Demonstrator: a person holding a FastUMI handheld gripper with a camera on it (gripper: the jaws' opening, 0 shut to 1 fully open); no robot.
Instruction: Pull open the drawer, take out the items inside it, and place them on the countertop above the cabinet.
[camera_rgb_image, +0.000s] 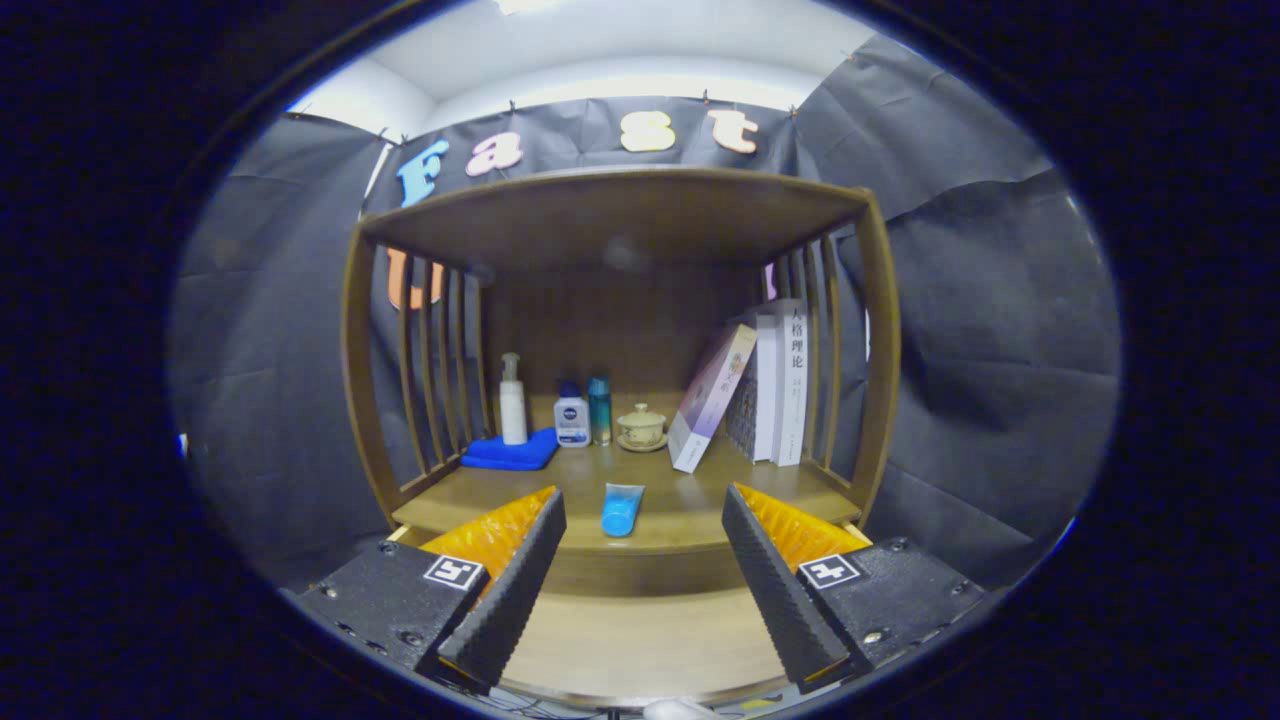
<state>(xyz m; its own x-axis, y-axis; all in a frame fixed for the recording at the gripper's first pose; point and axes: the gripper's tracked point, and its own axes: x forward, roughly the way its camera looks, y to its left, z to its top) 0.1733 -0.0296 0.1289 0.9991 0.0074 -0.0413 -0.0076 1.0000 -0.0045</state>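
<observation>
Hovering gripper (640, 560), fingers apart, empty, blue tube (621, 508) beyond, drawer interior hidden

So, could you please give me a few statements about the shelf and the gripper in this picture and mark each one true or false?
1. The gripper is open, with nothing between its fingers. True.
2. The blue tube lies on the countertop just ahead of the fingers. True.
3. The white pump bottle stands on the books. False: it stands on the folded blue cloth.
4. The books are stacked flat. False: they stand upright, with one book leaning against them.
5. A small lidded cup sits between the bottles and the leaning book. True.
</observation>
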